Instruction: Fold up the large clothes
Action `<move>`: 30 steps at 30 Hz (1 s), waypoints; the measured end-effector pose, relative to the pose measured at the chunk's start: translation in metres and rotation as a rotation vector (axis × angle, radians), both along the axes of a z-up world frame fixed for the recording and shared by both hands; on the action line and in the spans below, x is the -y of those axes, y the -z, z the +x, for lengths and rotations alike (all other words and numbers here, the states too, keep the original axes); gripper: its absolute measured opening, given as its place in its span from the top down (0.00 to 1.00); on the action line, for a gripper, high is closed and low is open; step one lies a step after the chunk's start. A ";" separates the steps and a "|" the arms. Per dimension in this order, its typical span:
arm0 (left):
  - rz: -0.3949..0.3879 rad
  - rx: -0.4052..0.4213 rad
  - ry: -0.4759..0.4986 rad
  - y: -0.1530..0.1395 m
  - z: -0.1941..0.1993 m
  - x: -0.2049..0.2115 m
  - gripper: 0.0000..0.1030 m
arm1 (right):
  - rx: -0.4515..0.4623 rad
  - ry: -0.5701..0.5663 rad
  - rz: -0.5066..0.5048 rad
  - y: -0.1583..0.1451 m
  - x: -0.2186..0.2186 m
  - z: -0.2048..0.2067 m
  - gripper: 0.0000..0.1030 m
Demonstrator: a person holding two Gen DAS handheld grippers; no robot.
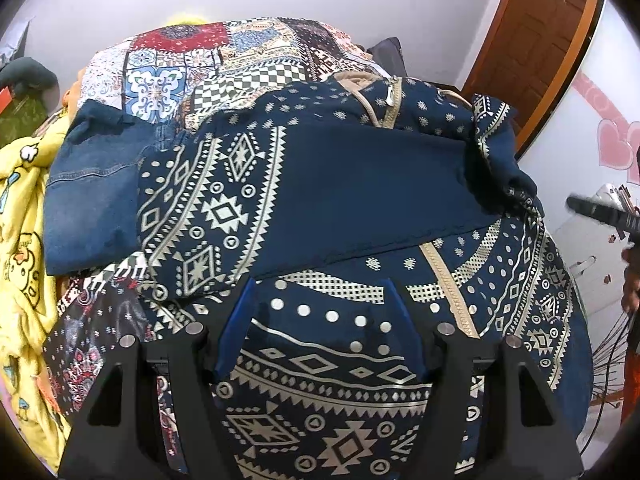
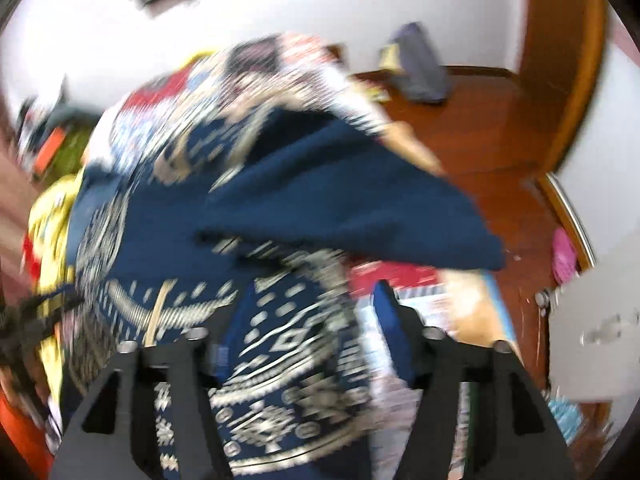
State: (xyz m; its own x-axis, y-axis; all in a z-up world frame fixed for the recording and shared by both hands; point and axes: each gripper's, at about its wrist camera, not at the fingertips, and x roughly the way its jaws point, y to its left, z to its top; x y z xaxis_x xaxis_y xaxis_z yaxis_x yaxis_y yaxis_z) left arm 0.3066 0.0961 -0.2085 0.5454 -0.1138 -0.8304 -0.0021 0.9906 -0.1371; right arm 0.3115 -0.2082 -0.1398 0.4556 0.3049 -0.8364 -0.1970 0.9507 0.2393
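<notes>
From my left gripper (image 1: 320, 296) I look down on the navy patterned garment (image 1: 304, 184), which lies spread over the patchwork bedspread (image 1: 208, 60). The two blue-tipped fingers (image 1: 240, 312) stand wide apart with printed cloth lying flat between them, and nothing is pinched. A sleeve (image 1: 376, 184) has been folded across the chest, showing its plain navy inner side, and the beige zipper (image 1: 448, 292) runs diagonally down to the right of my jaws. The hood end with its zipper pull (image 1: 390, 98) sits at the far edge.

My right gripper (image 2: 316, 308) gives a badly smeared view (heavy motion blur). Its fingers (image 2: 390, 320) are also spread, with the patterned hem between and below them. I cannot make out any contact with the cloth. A plain navy flap (image 2: 348, 208) of the garment hangs in front of it, reaching out toward the right.

On the left, folded denim (image 1: 92, 192) lies against the garment's edge, partly under it, and a yellow cartoon blanket (image 1: 24, 240) crowds that side. On the right the bed drops away to a wooden door (image 1: 536, 40) and white wall, where the other gripper's black tip (image 1: 592, 208) shows near the frame edge.
</notes>
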 end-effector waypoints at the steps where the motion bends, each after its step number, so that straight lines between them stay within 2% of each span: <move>1: -0.004 -0.001 0.002 0.001 0.000 0.002 0.37 | -0.009 0.065 0.042 0.000 0.019 0.006 0.39; 3: -0.009 -0.001 0.007 0.001 0.000 0.005 0.37 | -0.052 0.156 0.127 0.008 0.045 0.017 0.39; 7: 0.002 -0.005 0.014 0.003 0.000 0.008 0.37 | -0.170 0.290 0.237 0.044 0.076 0.038 0.39; 14: -0.013 -0.022 -0.028 0.009 0.000 -0.005 0.37 | -0.306 0.442 0.352 0.111 0.086 0.062 0.39; 16: -0.018 -0.030 -0.046 0.012 -0.002 -0.011 0.37 | -0.304 0.476 0.358 0.117 0.087 0.067 0.38; 19: -0.016 -0.040 -0.065 0.015 -0.004 -0.018 0.37 | -0.260 0.485 0.284 0.112 0.077 0.078 0.39; 21: -0.016 -0.043 -0.073 0.017 -0.006 -0.021 0.37 | -0.225 0.482 0.242 0.108 0.070 0.084 0.46; 23: -0.018 -0.043 -0.081 0.017 -0.009 -0.025 0.37 | -0.203 0.482 0.227 0.103 0.071 0.087 0.71; 25: -0.021 -0.041 -0.088 0.017 -0.011 -0.027 0.37 | -0.193 0.495 0.218 0.098 0.071 0.090 0.90; 28: -0.025 -0.034 -0.094 0.016 -0.015 -0.030 0.37 | -0.143 0.503 0.232 0.083 0.073 0.087 0.93; 30: -0.029 -0.030 -0.095 0.015 -0.018 -0.032 0.37 | -0.070 0.488 0.231 0.060 0.069 0.082 0.94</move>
